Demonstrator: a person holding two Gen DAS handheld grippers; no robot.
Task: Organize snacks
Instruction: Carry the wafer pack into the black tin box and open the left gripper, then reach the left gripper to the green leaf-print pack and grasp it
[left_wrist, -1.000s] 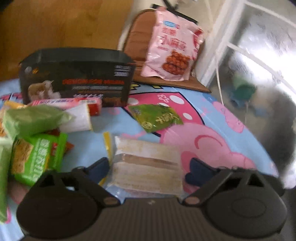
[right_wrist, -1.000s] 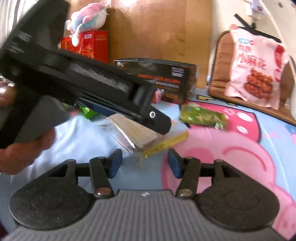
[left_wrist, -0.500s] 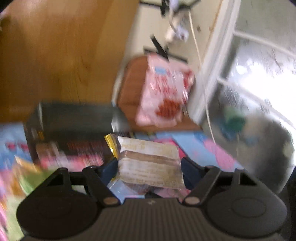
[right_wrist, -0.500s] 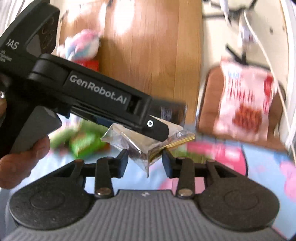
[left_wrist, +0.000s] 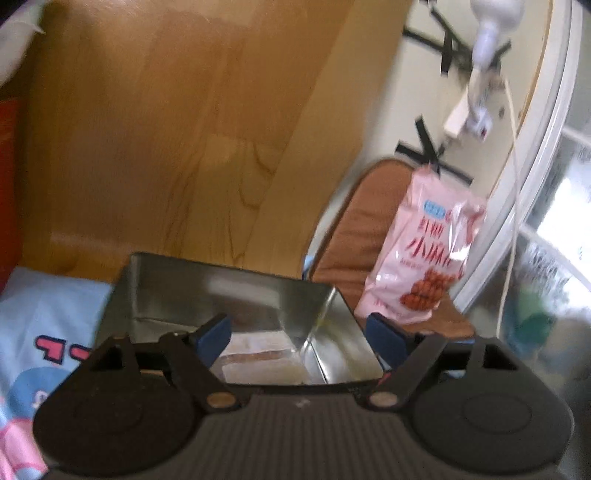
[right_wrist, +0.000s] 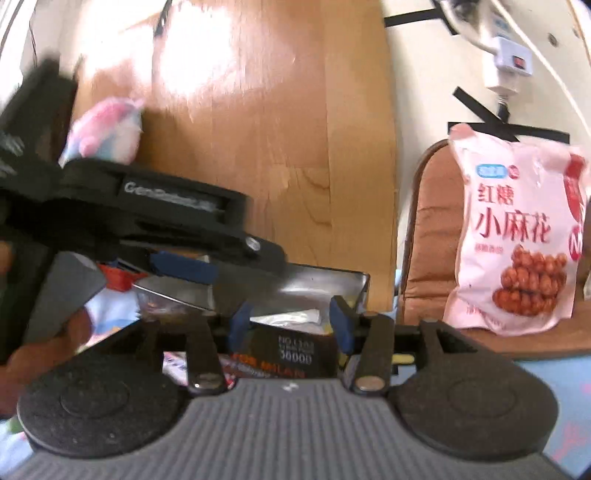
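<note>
The left hand-held gripper hangs over the open box. Its blue pads stand apart and its jaws are opening, with nothing pressed between them. Below the gap, the clear-wrapped pack of pale layered biscuits lies on the shiny silver floor of the box, released. Half a second ago that pack was clamped between these pads, above the bed; now it is inside the box.

The right hand-held gripper sits just at the near wall of the same box. Its jaws are opening too, and a crinkled silver corner of wrapper shows between the blue pads; whether they touch it I cannot tell. Half a second ago they pinched that wrapper corner.

The box's black outer wall carries white and orange print, "NO.1103", "30000" and "FOR MILAN". From the right wrist view, the left tool reaches in from the left with "GenRobot" on its side, a hand gripping its handle.

Beyond the box stands a wooden headboard. To the right, a pink bag printed "红糖 小麻花" leans on a brown cushion. A pastel soft toy sits at the left, and the blue cartoon bedsheet lies at the box's left side.
</note>
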